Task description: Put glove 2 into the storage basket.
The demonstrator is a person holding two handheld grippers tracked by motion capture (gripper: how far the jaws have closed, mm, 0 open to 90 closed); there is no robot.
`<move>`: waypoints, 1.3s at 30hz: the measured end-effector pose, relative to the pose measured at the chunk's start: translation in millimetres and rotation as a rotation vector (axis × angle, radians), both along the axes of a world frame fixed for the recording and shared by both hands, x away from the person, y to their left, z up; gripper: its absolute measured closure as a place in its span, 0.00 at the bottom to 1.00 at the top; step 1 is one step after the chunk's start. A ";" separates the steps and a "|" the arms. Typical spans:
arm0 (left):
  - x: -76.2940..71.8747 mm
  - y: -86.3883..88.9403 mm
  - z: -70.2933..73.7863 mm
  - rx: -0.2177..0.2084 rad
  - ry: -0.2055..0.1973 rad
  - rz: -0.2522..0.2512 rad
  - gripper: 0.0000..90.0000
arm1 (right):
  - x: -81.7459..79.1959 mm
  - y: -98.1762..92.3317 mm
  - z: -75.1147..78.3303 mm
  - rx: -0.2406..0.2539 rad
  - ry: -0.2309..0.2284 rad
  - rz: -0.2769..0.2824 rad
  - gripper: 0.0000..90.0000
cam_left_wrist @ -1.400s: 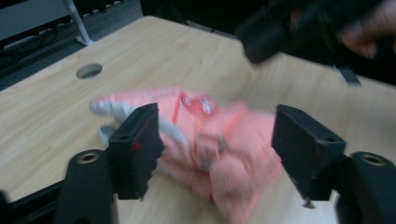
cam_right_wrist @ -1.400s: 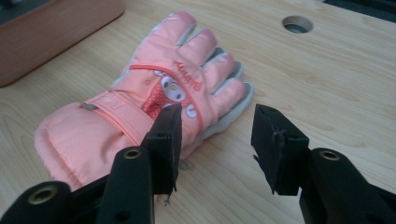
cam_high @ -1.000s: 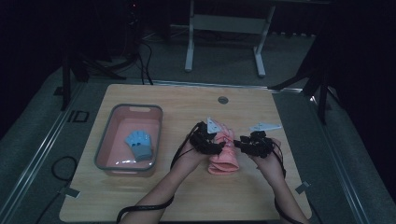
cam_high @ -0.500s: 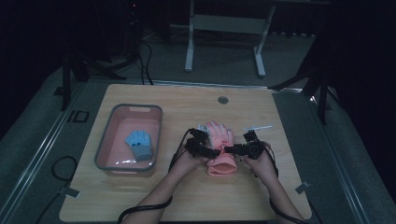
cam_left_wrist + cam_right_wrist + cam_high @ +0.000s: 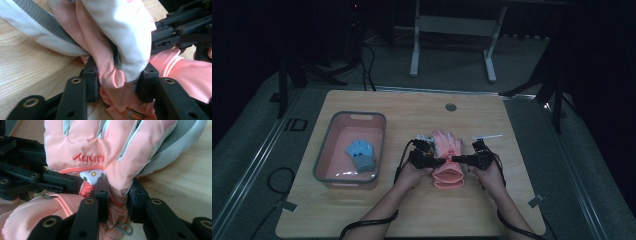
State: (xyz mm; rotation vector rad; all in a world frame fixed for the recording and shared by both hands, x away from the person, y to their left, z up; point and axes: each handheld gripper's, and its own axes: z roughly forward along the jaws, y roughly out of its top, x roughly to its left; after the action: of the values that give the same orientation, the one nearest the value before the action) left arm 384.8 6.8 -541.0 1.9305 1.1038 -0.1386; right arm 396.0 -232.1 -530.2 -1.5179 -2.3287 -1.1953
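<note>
A pink padded glove [image 5: 447,146] with a white and grey palm side lies at the middle of the wooden table, fingers pointing away from me. My left gripper [image 5: 439,161] has just closed its jaws and pinches the glove's [image 5: 110,82] bunched fabric between its pads [image 5: 118,75]. From the other side, my right gripper [image 5: 458,159] has just closed too, and squeezes the glove [image 5: 100,142] near its wrist [image 5: 118,192]. More pink padded fabric [image 5: 449,179] lies below the grippers; I cannot tell if it is a second glove.
A pink bin with a grey rim [image 5: 349,116] stands at the table's left and holds a blue glove [image 5: 361,154]. A round grommet [image 5: 450,107] sits near the table's far edge. Cables trail from both grippers toward the near edge.
Both grippers have come down and drawn together onto the pink glove, and their jaws have closed on its fabric. The glove's fingers now show beyond the grippers.
</note>
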 end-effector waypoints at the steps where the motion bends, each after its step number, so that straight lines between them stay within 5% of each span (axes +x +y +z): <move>1: -0.6 1.5 1.7 -0.005 0.002 -0.002 0.71 | -1.4 0.2 2.0 0.005 -0.008 -0.003 0.83; 7: -6.2 8.0 26.0 0.010 -0.035 -0.017 0.73 | -8.5 3.4 17.5 0.024 -0.045 -0.005 0.84; 17: -12.8 31.3 73.6 0.030 -0.097 -0.022 0.73 | -19.5 27.2 64.7 0.021 -0.162 0.017 0.84; 39: -19.8 113.1 130.6 0.083 -0.153 0.037 0.73 | -11.4 111.4 116.8 0.030 -0.225 0.085 0.84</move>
State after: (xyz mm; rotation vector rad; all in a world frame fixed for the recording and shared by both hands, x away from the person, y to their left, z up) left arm 365.1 120.0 -410.5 1.9580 1.0565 0.0749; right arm 384.6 -120.8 -413.5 -1.3211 -2.4717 -1.4389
